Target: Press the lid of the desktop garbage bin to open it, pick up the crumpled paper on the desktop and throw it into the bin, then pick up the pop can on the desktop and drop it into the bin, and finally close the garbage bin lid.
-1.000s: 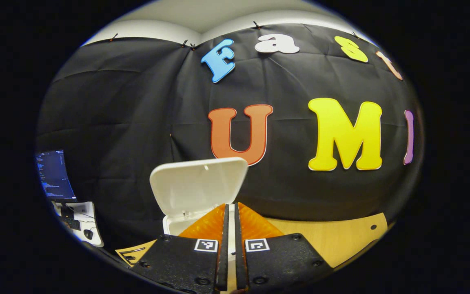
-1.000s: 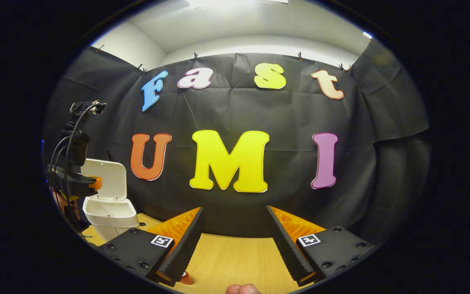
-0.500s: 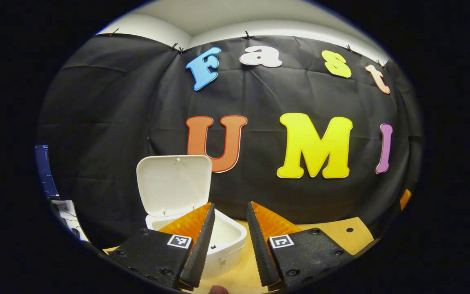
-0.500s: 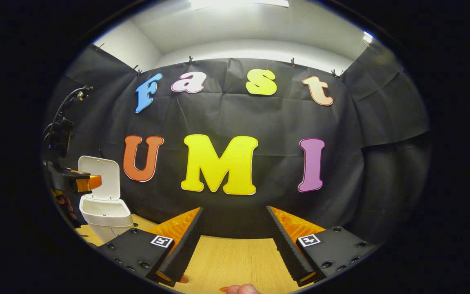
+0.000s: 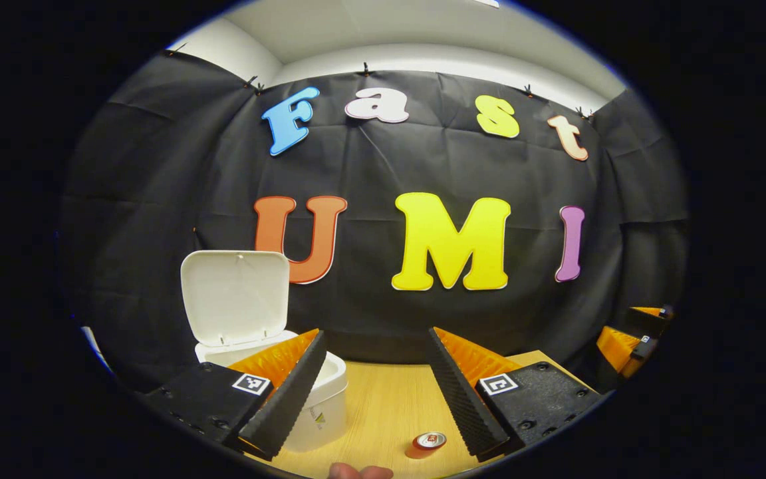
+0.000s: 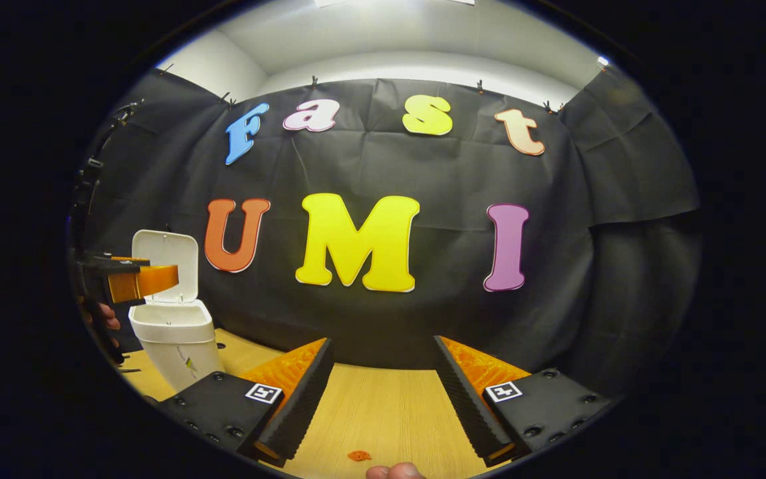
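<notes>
The white desktop bin (image 5: 322,414) stands at the left of the wooden table (image 5: 383,399), its lid (image 5: 235,296) swung up and upright. My left gripper (image 5: 376,334) hangs open and empty, with the bin behind its left finger. A red pop can (image 5: 428,442) stands upright on the table by the inner edge of its right finger. In the right gripper view, the bin (image 6: 180,356) with raised lid (image 6: 165,263) is far left, and the left gripper (image 6: 135,281) hovers beside the lid. My right gripper (image 6: 382,341) is open and empty above the table.
The black cloth wall closes the table's far side. The right gripper (image 5: 632,329) shows at the far right of the left gripper view. A hand (image 6: 98,320) holds the left gripper. A small red-orange shape (image 6: 358,456) lies low on the table (image 6: 383,406).
My left gripper went from shut to open and drew back and to the right of the bin, bringing the can into its view. The right gripper stayed open and barely moved.
</notes>
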Motion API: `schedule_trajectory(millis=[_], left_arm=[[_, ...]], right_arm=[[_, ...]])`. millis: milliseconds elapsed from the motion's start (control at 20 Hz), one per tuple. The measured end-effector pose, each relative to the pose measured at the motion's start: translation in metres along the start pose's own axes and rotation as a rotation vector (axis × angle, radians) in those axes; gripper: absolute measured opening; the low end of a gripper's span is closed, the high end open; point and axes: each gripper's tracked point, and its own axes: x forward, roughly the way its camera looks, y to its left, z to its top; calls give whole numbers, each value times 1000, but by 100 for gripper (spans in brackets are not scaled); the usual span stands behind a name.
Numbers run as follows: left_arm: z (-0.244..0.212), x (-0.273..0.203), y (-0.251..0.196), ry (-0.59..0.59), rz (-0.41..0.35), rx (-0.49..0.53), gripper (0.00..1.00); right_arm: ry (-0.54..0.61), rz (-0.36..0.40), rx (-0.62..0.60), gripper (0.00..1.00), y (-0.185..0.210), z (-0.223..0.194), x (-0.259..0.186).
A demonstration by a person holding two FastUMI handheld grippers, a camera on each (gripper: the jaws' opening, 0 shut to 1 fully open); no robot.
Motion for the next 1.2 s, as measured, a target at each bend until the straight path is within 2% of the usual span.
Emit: schedule_trajectory(millis=[150, 200, 250, 400, 550, 750, 1200], left_arm=[[-7, -7, -8, 16, -29, 10, 98], [-10, -10, -10, 21, -34, 12, 89], [-16, -17, -16, 30, -43, 10, 98], [-20, -27, -22, 40, -43, 2, 98], [-25, -35, -28, 67, -45, 4, 98], [-22, -48, -28, 64, -34, 23, 98], [-35, -64, -10, 110, 45, 56, 98]], right_arm=[[73, 45, 28, 95, 3, -35, 1], [96, 60, 43, 95, 4, -46, 3], [131, 76, 48, 95, 4, -65, 6], [202, 98, 24, 95, 4, -106, 10], [298, 146, -25, 95, 9, -164, 13], [441, 147, -3, 95, 6, -234, 23], [669, 139, 20, 95, 12, -333, 37]])
